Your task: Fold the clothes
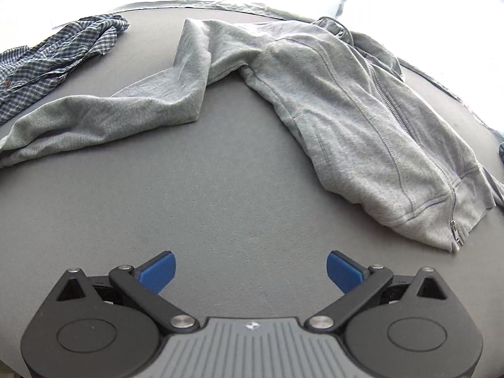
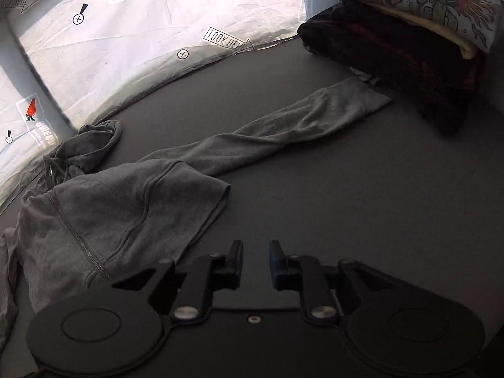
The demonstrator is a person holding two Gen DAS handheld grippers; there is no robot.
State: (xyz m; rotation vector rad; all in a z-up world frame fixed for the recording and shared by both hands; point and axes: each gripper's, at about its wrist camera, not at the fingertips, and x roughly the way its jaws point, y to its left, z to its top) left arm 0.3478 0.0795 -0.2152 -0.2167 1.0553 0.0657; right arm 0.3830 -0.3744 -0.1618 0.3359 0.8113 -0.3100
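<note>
grey zip-up hoodie (image 1: 362, 119) lies spread, sleeves outstretched, mid-frame on the grey desk (image 1: 236, 189); both left gripper (image 1: 250, 271) and right gripper (image 2: 255, 263) jaws open, empty; sleeve-folding seems next.

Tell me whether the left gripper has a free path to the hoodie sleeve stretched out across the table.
Probably yes. The left gripper is open and empty, and only bare grey table lies between it and the grey hoodie's sleeve. The plaid shirt sits beyond the sleeve, not in the way.
</note>
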